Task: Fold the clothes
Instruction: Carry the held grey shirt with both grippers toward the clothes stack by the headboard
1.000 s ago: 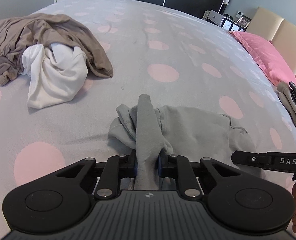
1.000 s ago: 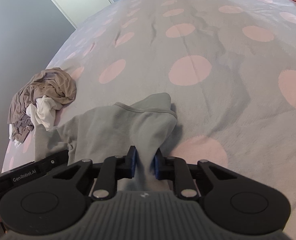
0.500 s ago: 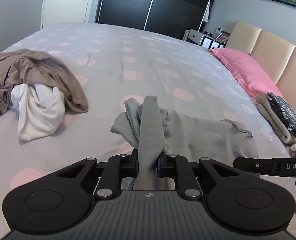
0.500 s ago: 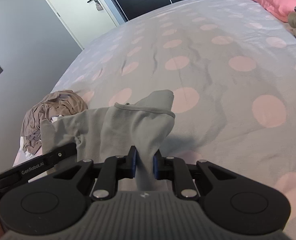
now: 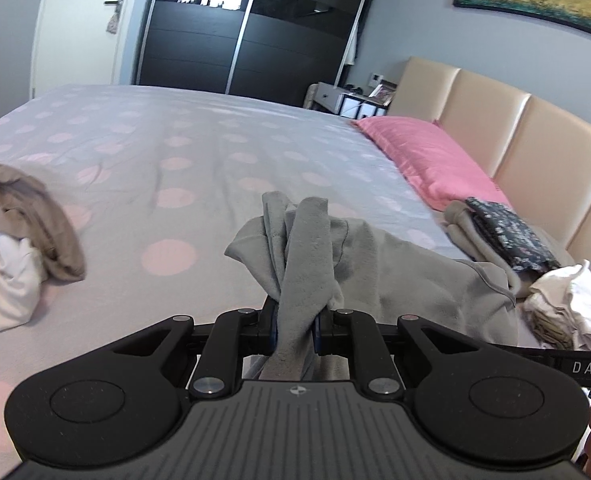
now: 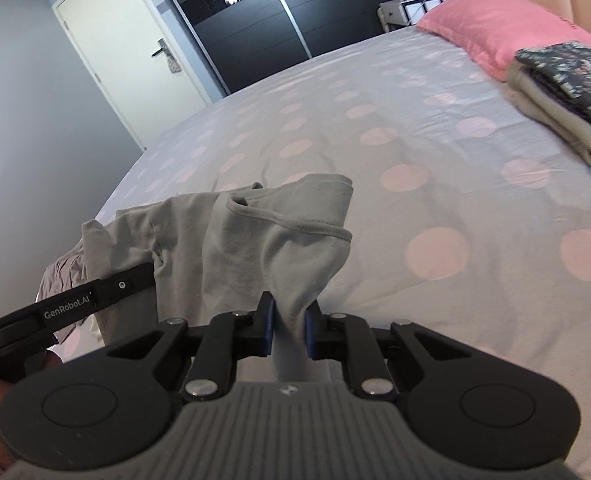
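Observation:
A light grey garment [image 5: 395, 276] hangs lifted above the bed, stretched between both grippers. My left gripper [image 5: 294, 322] is shut on a bunched fold of it. The same grey garment [image 6: 255, 240] shows in the right wrist view, where my right gripper [image 6: 288, 326] is shut on its hemmed edge. The other gripper's black arm crosses each view at the side: at the right edge [image 5: 567, 364] and at the left edge [image 6: 75, 300]. The cloth below the jaws is hidden by the gripper bodies.
The bed [image 5: 199, 152] has a grey cover with pink dots. A heap of brown and white clothes [image 5: 19, 240] lies at left. A folded stack [image 6: 563, 92] sits near the pink pillow [image 5: 427, 156] and beige headboard [image 5: 535, 136]. White crumpled clothes [image 5: 567, 300] lie at right.
Both grippers have risen and tilted up with the grey garment, lifting it off the bed. The wardrobe, pillow and folded stack have come into view.

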Demonstrator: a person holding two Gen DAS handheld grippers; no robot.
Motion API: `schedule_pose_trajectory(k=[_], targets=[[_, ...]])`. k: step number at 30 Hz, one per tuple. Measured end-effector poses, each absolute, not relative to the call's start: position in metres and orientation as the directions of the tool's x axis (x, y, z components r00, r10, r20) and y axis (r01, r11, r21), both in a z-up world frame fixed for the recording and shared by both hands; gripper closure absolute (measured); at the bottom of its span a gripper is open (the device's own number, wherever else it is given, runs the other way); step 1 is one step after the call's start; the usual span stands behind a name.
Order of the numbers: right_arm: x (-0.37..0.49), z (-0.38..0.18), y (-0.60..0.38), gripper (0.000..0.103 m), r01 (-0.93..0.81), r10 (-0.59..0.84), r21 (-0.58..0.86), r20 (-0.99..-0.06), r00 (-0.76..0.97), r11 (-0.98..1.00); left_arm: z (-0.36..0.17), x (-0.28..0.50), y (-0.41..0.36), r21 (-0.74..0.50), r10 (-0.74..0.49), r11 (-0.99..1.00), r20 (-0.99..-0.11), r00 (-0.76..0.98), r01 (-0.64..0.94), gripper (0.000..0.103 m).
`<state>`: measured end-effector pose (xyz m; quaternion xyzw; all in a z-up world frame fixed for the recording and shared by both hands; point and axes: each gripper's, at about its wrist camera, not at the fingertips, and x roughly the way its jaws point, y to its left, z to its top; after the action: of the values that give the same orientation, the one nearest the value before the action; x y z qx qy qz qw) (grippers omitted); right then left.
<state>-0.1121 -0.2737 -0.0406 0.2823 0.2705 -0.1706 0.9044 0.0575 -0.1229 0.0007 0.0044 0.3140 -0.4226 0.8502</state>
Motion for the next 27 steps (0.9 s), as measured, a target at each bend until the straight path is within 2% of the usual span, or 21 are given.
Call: schedule_pose_trajectory(k=[7, 14, 21, 27], targets=[[-0.154, -0.022, -0.294, 0.087, 0.518, -0.254, 0.414, -0.542, 0.801, 0.748, 0.018, 0.033, -0.164, -0.269, -0.780, 0.554, -0.499, 0.378, 0.787, 0.090], [-0.202, 0.015, -0.315, 0.087, 0.570, -0.380, 0.402, -0.462, 0.802, 0.716, 0.050, 0.009, -0.212, -0.295, -0.859, 0.437, -0.418, 0.296, 0.850, 0.090], [-0.259, 0.064, -0.351, 0.087, 0.611, -0.487, 0.419, -0.371, 0.791, 0.672, 0.098, -0.023, -0.274, -0.278, -0.927, 0.282, -0.324, 0.186, 0.918, 0.090], [-0.304, 0.105, -0.376, 0.087, 0.673, -0.581, 0.399, -0.340, 0.740, 0.623, 0.133, -0.061, -0.328, -0.225, -0.962, 0.145, -0.259, 0.084, 0.963, 0.090]])
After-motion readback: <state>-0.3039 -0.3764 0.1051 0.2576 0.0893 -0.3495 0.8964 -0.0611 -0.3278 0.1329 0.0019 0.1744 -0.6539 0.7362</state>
